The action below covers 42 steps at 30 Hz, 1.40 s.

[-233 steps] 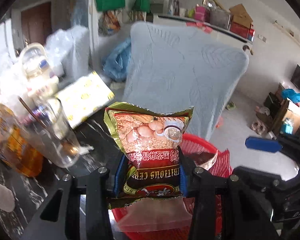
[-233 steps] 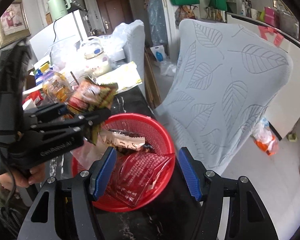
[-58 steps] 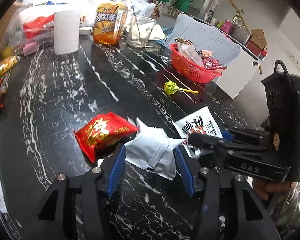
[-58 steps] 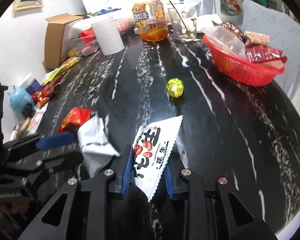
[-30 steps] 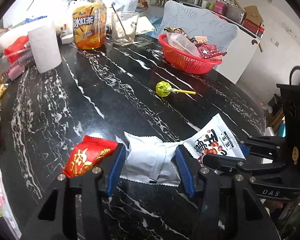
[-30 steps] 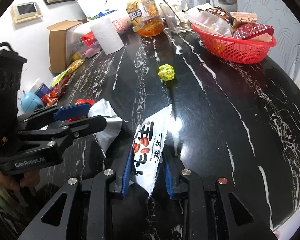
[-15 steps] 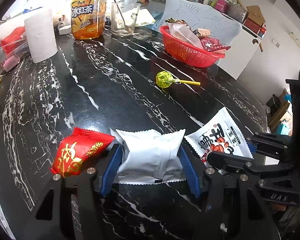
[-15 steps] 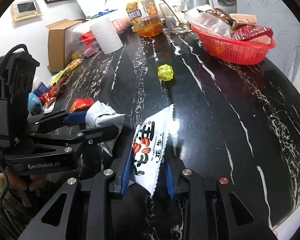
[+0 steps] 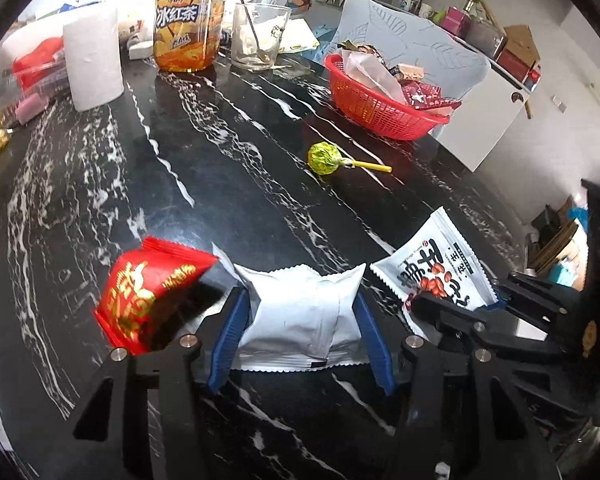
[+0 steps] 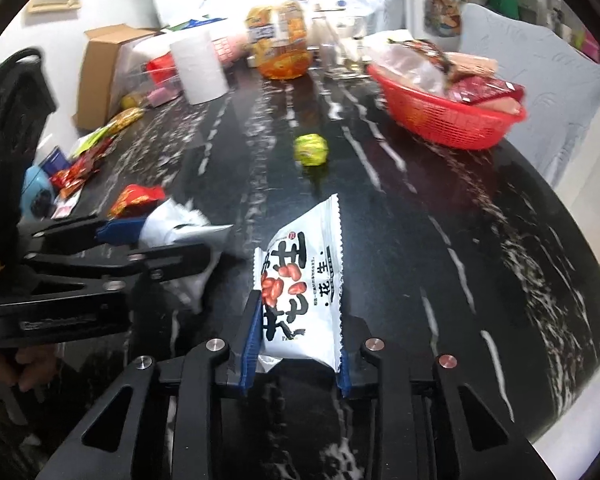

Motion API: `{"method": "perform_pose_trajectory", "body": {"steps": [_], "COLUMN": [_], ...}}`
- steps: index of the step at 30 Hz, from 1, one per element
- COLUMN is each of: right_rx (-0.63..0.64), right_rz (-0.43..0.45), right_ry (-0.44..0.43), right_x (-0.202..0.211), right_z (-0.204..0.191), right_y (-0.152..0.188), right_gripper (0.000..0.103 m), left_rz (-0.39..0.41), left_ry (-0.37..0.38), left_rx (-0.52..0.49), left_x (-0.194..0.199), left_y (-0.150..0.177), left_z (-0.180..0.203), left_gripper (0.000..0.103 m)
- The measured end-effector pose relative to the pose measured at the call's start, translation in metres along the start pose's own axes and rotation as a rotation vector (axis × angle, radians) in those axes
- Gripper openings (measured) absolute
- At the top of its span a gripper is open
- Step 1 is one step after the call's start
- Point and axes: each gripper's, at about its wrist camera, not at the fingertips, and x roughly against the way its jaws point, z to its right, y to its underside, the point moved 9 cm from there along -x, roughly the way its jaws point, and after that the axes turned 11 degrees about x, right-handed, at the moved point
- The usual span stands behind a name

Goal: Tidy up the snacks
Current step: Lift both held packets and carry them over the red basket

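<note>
Now we hold two snack bags at the near end of the black marble-patterned desk (image 9: 228,168). The plain white foil pillow bag (image 9: 300,312) sits between the blue pads of the left gripper (image 9: 300,320); its jaws are closing on the bag's two sides, and the foil already bulges between them, so we judge it gripped. The white peanut packet with red nuts and black print (image 10: 304,292) stands upright in the right gripper (image 10: 296,344), whose jaws are closed narrow on its lower part. We think each is held by the short sides so that the bag hangs free and can be dropped in from above.

A red foil snack bag with gold print (image 9: 148,284) lies just beside the left gripper, touching the white bag's corner; it could be dragged along when we lift. Farther out, a lollipop in green wrapper with yellow stick (image 9: 328,158) lies alone in the middle of the desk.

The red plastic mesh basket (image 9: 376,108) stands at the far edge, near a pale leaf-pattern chair (image 9: 400,28), and is already heaped. Between us and it the surface is open, so the way seems free. The orange tea bottle (image 9: 188,20), the glass with spoon (image 9: 258,36) and the white paper roll (image 9: 94,64) stand well to the left of that way. The desk's right rim is close to the right gripper.
</note>
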Motion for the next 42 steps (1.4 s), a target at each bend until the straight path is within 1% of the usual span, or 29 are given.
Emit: {"method": "perform_pose_trajectory", "body": {"steps": [4, 7, 10, 15, 17, 21, 22, 23, 26, 27, 28, 30, 33, 35, 42], "right_rx": [-0.036, -0.039, -0.036, -0.043, -0.059, -0.061, -0.058, -0.057, -0.052, -0.054, -0.054, -0.047, -0.034, -0.03, -0.035], "right_rz": [0.0, -0.001, -0.002, -0.006, -0.009, -0.011, -0.011, -0.011, -0.011, -0.01, -0.01, -0.01, -0.004, 0.002, 0.016], "right_ry": [-0.007, -0.006, -0.01, -0.017, -0.025, -0.022, -0.018, -0.016, -0.011, -0.015, -0.015, -0.01, -0.002, -0.008, -0.051], "right_x": [0.005, 0.01, 0.014, 0.018, 0.018, 0.018, 0.018, 0.018, 0.018, 0.018, 0.018, 0.018, 0.017, 0.017, 0.017], "right_z": [0.009, 0.009, 0.007, 0.006, 0.008, 0.008, 0.008, 0.007, 0.007, 0.008, 0.008, 0.009, 0.008, 0.006, -0.001], "right_y": [0.005, 0.011, 0.016, 0.02, 0.021, 0.021, 0.021, 0.021, 0.021, 0.021, 0.021, 0.022, 0.021, 0.02, 0.015], "right_gripper": [0.029, 0.029, 0.029, 0.029, 0.029, 0.03, 0.03, 0.03, 0.03, 0.03, 0.03, 0.03, 0.029, 0.029, 0.029], "left_rz": [-0.013, -0.018, -0.031, -0.024, -0.02, -0.023, -0.017, -0.002, 0.013, 0.02, 0.024, 0.018, 0.009, 0.003, -0.007], "left_ry": [0.005, 0.003, -0.031, -0.066, -0.083, -0.122, -0.144, -0.152, -0.126, -0.129, -0.14, -0.144, -0.121, -0.1, -0.089], "left_rx": [-0.009, -0.026, -0.062, -0.082, -0.097, -0.173, -0.192, -0.196, -0.172, -0.168, -0.172, -0.181, -0.171, -0.142, -0.116], "left_x": [0.002, 0.003, -0.001, -0.003, -0.005, -0.012, -0.013, -0.013, -0.012, -0.011, -0.011, -0.01, -0.009, -0.007, -0.003], "left_y": [0.007, 0.013, 0.019, 0.018, 0.018, 0.022, 0.024, 0.024, 0.022, 0.021, 0.021, 0.021, 0.021, 0.021, 0.02], "left_z": [0.006, 0.012, 0.015, 0.018, 0.019, 0.028, 0.03, 0.03, 0.028, 0.027, 0.027, 0.027, 0.028, 0.027, 0.024], "left_gripper": [0.053, 0.053, 0.053, 0.054, 0.056, 0.07, 0.07, 0.07, 0.07, 0.061, 0.057, 0.054, 0.053, 0.053, 0.053]}}
